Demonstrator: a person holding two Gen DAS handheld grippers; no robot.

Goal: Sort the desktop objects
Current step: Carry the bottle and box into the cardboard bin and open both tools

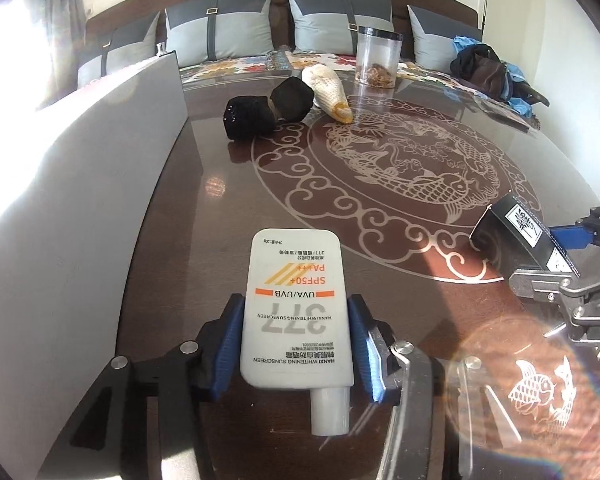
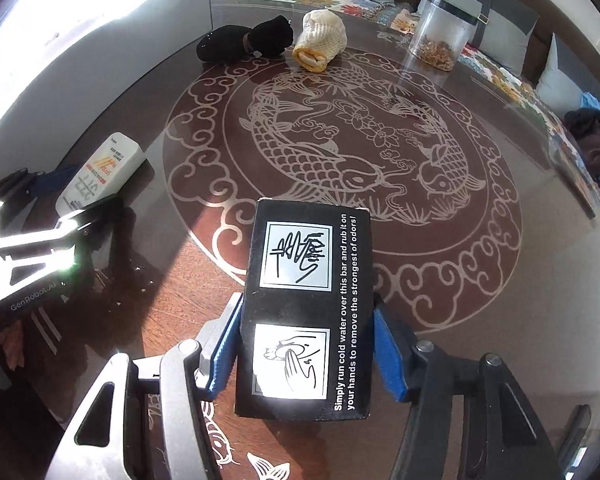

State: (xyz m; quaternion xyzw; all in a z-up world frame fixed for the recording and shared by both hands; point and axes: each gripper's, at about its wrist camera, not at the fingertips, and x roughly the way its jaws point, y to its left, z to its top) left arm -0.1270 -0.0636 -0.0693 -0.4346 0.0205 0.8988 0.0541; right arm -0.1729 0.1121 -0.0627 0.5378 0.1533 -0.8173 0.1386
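Note:
My left gripper (image 1: 298, 328) is shut on a white sunscreen tube (image 1: 296, 304), cap toward the camera, held over the dark table. The tube also shows in the right wrist view (image 2: 104, 172), at the left. My right gripper (image 2: 306, 340) is shut on a black soap-bar box (image 2: 308, 304) with white hand-washing pictures. The box also shows at the right edge of the left wrist view (image 1: 516, 236). Far across the table lie a black rolled sock pair (image 1: 268, 110) (image 2: 244, 42) and a cream rolled sock (image 1: 328, 92) (image 2: 320, 42).
A grey bin wall (image 1: 100, 152) (image 2: 112, 52) stands along the table's left side. A clear jar with a black lid (image 1: 376, 56) (image 2: 440, 32) stands at the back. The glass-topped table bears a fish pattern (image 1: 400, 160). Pillows and clothes lie on the sofa behind.

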